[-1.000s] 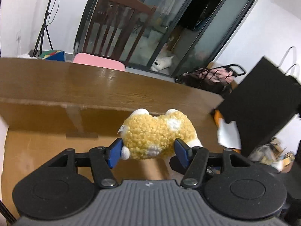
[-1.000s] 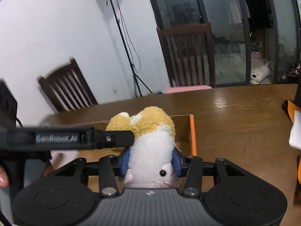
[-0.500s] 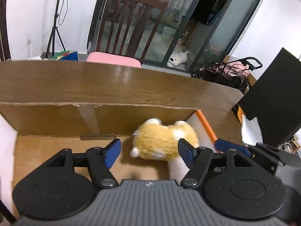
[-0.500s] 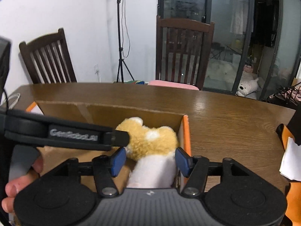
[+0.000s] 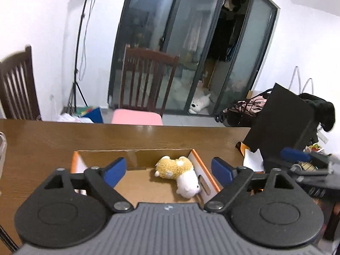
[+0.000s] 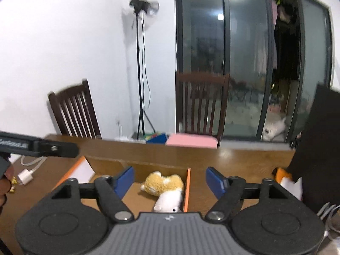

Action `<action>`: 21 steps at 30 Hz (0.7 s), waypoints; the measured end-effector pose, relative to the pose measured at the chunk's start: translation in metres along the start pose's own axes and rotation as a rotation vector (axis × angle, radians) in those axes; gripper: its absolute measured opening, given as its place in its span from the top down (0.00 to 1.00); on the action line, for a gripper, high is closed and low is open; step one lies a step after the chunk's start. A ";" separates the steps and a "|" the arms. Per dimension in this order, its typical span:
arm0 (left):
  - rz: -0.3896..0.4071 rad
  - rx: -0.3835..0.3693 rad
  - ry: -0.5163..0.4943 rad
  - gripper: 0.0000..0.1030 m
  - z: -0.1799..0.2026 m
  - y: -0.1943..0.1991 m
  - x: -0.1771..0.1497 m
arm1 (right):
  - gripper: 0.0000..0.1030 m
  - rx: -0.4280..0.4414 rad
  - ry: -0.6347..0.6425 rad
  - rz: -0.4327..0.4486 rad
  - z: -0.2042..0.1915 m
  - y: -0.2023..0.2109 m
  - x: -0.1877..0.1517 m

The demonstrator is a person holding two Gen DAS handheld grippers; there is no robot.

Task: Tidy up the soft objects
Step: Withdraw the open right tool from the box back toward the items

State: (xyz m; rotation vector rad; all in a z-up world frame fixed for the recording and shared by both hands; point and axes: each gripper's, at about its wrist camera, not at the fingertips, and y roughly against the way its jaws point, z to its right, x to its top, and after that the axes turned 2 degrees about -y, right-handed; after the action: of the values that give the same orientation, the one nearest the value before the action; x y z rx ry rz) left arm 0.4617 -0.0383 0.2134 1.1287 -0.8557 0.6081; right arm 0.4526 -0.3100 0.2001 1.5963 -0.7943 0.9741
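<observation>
Jaws of the left gripper (image 5: 169, 171) wide and opening, pads touching nothing; below and beyond them the yellow-and-white plush toy (image 5: 177, 175) lies on its side on the floor of the open brown cardboard box with orange-edged flaps (image 5: 204, 173), against its right wall; bare floor to its left; dark wooden table (image 5: 42, 136) all round the box. Right wrist view: right gripper (image 6: 170, 181) jaws likewise spreading, empty; same plush toy (image 6: 164, 188) beside the orange-edged wall; table open to the right.
</observation>
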 end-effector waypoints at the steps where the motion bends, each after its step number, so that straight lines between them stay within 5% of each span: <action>1: 0.006 0.014 -0.008 0.12 0.002 0.013 -0.005 | 0.21 0.003 -0.004 0.015 0.000 0.012 0.000; 9: 0.168 0.133 -0.053 0.06 0.015 0.109 -0.073 | 0.19 0.030 0.036 0.115 -0.018 0.085 -0.026; 21: 0.314 0.121 -0.123 0.00 0.049 0.190 -0.252 | 0.08 0.130 0.070 0.208 -0.045 0.177 -0.180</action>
State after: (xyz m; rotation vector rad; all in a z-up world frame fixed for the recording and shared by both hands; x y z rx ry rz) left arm 0.1602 -0.0223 0.1104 1.1584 -1.1269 0.8652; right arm 0.2088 -0.3028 0.1209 1.6030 -0.8753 1.2460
